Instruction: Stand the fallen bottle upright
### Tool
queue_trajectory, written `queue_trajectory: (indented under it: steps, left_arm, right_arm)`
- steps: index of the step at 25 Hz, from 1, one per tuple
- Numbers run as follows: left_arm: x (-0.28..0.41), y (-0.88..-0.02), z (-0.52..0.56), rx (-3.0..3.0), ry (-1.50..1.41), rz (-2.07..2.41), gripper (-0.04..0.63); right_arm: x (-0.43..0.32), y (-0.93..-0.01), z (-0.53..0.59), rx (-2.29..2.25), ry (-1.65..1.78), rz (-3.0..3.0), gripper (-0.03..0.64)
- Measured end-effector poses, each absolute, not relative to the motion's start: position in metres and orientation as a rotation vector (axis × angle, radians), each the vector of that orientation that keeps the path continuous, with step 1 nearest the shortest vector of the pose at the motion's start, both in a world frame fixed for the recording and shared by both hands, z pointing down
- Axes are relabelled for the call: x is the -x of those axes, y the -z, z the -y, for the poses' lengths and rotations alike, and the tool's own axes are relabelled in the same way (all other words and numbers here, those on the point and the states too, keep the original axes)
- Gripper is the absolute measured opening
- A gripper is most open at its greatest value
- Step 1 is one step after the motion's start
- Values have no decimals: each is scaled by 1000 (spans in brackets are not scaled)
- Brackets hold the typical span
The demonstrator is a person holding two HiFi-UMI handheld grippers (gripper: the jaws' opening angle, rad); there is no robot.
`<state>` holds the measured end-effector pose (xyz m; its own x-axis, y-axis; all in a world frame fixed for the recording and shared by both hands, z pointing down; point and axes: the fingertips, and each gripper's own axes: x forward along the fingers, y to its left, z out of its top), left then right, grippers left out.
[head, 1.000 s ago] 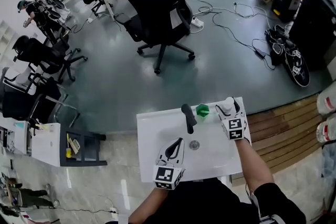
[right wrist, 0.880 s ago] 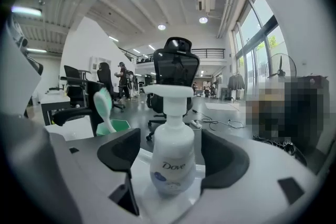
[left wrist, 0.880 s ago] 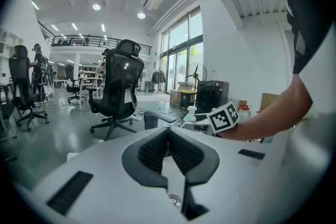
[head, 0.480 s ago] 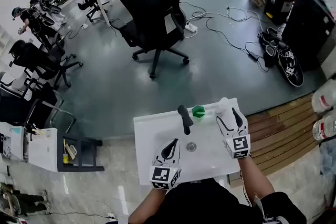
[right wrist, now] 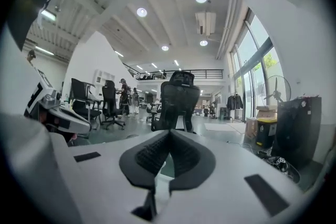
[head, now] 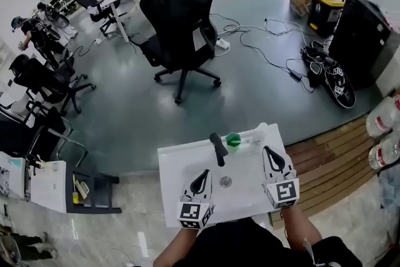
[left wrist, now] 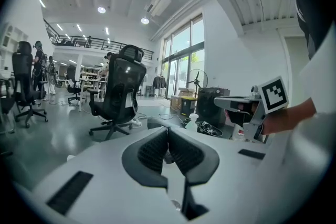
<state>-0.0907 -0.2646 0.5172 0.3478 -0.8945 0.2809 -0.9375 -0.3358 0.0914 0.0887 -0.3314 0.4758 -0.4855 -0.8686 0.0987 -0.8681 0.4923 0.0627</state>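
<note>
A clear bottle with a white cap (head: 257,132) stands at the back right corner of the white sink (head: 181,166), apart from both grippers. In the left gripper view the bottle (left wrist: 193,122) looks upright beyond the jaws. My right gripper (head: 270,151) is raised over the sink's right side, drawn back from the bottle, shut with nothing between its pads (right wrist: 169,134). My left gripper (head: 203,174) hovers at the sink's front, also shut and empty (left wrist: 168,131). From the left gripper view I see the right gripper (left wrist: 247,110) off to the right.
A black faucet (head: 217,148) rises at the sink's back middle, with a small green object (head: 233,139) beside it. The drain (head: 225,181) lies between the grippers. A black office chair (head: 181,9) stands on the floor beyond. Water jugs (head: 384,134) sit at the right.
My right gripper has let go of the bottle, pulled back toward me and risen, and its jaws have shut. The bottle stays at the sink's back. The left gripper has barely moved.
</note>
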Motion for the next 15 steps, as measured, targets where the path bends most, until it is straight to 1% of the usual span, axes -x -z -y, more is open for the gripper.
queue_trajectory:
  steps: [7, 11, 15]
  left_arm:
    - [93, -512, 267, -2379, -248, 1651, 18]
    - [96, -513, 269, -2373, -242, 1666, 18]
    - [97, -514, 271, -2371, -243, 1663, 18]
  right_arm:
    - [-76, -451, 317, -1503, 74, 2617, 11]
    - [-73, -451, 313, -1501, -39, 2654, 11]
    - [-71, -443, 311, -1497, -50, 2676, 11]
